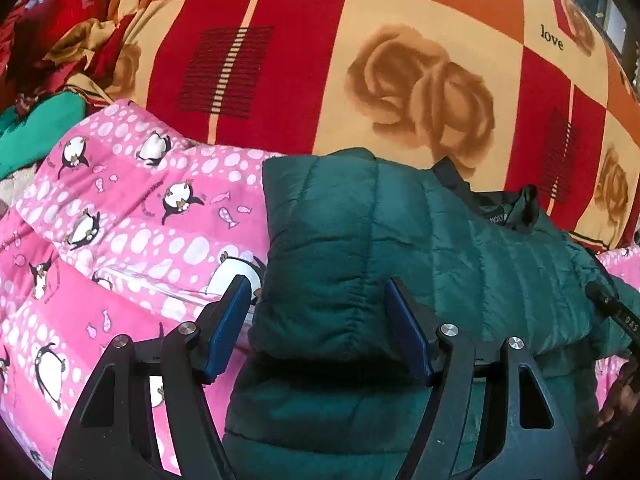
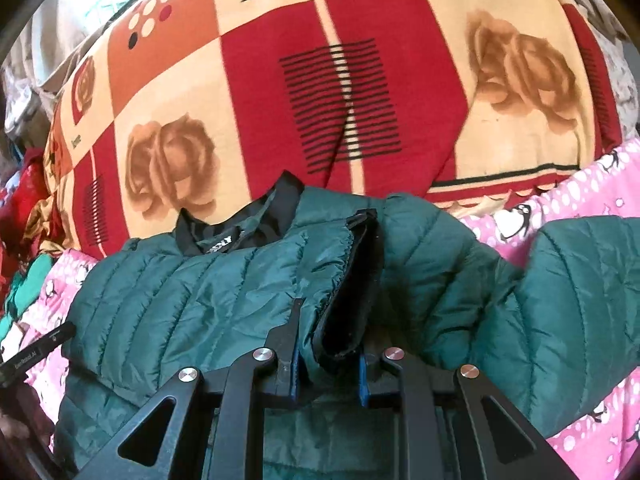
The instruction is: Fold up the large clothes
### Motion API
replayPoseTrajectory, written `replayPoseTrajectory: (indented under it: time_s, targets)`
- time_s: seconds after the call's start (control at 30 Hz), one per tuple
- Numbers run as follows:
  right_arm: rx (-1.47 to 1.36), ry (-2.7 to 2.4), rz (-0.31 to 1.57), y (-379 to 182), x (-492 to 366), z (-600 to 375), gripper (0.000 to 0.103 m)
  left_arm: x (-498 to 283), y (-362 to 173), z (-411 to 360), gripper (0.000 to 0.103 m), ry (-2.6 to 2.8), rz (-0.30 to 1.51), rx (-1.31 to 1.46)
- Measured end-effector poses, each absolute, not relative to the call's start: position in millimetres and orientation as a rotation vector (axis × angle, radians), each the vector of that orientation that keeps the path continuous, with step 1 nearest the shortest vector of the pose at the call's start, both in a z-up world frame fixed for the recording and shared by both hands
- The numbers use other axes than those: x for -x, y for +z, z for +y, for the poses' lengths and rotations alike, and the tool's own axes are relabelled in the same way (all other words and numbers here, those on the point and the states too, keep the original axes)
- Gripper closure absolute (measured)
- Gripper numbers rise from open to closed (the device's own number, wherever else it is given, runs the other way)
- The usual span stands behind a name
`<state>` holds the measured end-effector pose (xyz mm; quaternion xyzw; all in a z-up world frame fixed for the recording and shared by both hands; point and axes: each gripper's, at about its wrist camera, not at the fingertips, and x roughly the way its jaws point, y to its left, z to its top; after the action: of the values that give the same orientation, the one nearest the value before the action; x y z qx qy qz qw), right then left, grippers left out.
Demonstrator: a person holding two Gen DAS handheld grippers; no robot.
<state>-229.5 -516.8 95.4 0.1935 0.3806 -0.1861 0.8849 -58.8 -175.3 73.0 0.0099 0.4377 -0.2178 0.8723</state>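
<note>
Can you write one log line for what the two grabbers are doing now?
left gripper: open around folded sleeve | right gripper: shut on green jacket front edge

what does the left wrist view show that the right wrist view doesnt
Only the left wrist view: the left gripper, open around a folded part of the green jacket without pressing it, and a large spread of the pink penguin quilt.

Only the right wrist view: the right gripper shut on the jacket's dark zipper edge, plus a sleeve lying out to the right.

Both: the green jacket, its black collar, the pink quilt under it, and the red and cream rose blanket behind.
</note>
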Motion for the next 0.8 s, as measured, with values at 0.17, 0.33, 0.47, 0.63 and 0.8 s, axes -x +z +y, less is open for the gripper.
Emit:
replayPoseTrajectory:
  time_s: [0.17, 0.33, 0.47, 0.63, 0.8]
  targets:
    - [-0.342, -0.482, 0.819, 90, 234, -521, 0.084, 59, 62, -183, 0.034, -0.461, 0.925, -0.055]
    - [-0.317, -0.549, 0.921, 62, 229, -528, 0.084, 62, 57, -188, 0.034, -0.47, 0.935, -0.068]
    - [-0.415, -0.518, 0.902, 75, 237, -536, 0.076, 65, 66, -188, 0.034, -0.462, 0.918, -0.087]
    - [-0.381, -0.508, 0.776, 118, 245, -517, 0.038, 63, 87, -186, 0.034, -0.443, 0.842, -0.085]
    - [-0.315, -0.287, 0.781, 125, 205, -475, 0.032, 46, 82, -200, 0.034, -0.425, 0.855, -0.074]
